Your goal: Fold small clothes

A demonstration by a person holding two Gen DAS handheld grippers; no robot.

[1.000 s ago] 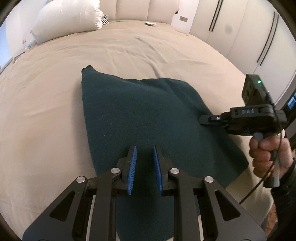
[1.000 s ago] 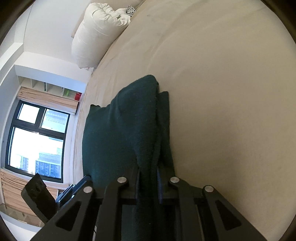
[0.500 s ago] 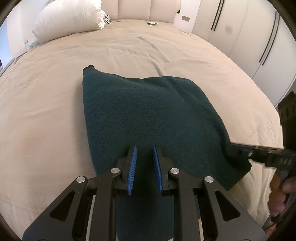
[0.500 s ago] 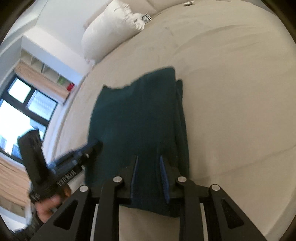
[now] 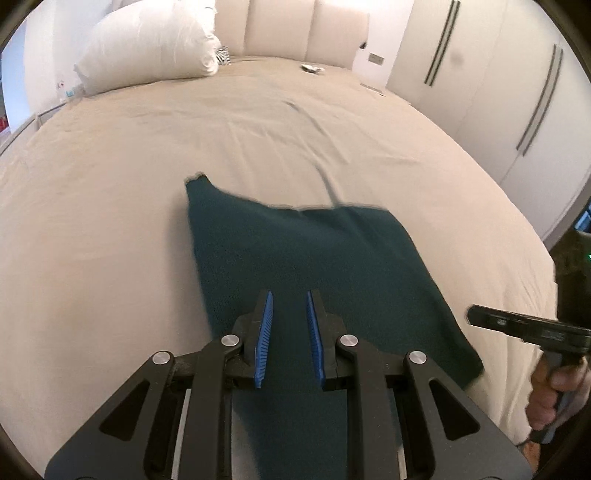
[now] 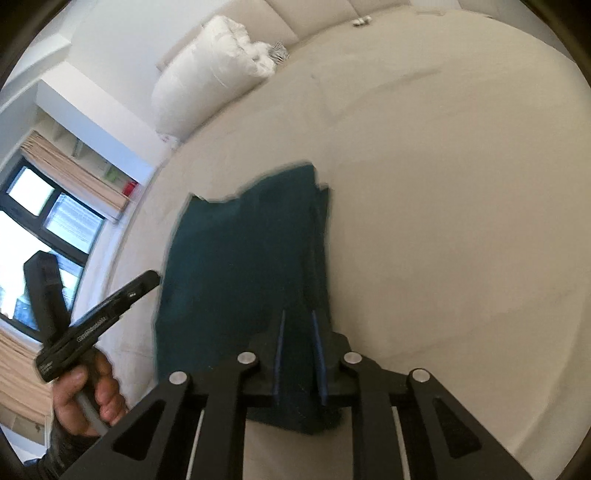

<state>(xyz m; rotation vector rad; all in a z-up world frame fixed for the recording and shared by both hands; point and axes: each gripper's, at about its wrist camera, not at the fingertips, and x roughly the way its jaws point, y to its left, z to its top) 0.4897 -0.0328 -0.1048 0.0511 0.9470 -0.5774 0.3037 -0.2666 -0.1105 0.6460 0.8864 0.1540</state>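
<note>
A dark teal knitted cloth (image 5: 314, 258) lies folded flat on the beige bed (image 5: 110, 221). In the right wrist view the cloth (image 6: 240, 251) shows a doubled edge on its right side. My left gripper (image 5: 289, 295) hovers above the cloth's near end, its blue pads a little apart with nothing between them. My right gripper (image 6: 298, 314) hangs over the near right part of the cloth. Its jaws are closing, a narrow gap remains and the pads press on nothing. Each gripper appears in the other's view: the right gripper (image 5: 474, 317) and the left gripper (image 6: 153, 277).
A white pillow (image 5: 147, 44) lies at the bed's far left by the padded headboard (image 5: 295, 26). White wardrobe doors (image 5: 498, 92) stand on the right. A window (image 6: 37, 229) is beyond the left side. A hand (image 6: 85, 391) holds the left gripper's handle.
My right gripper let go of the raised fold and drew back and up. The cloth now lies flat. My left gripper also pulled back and rose a little.
</note>
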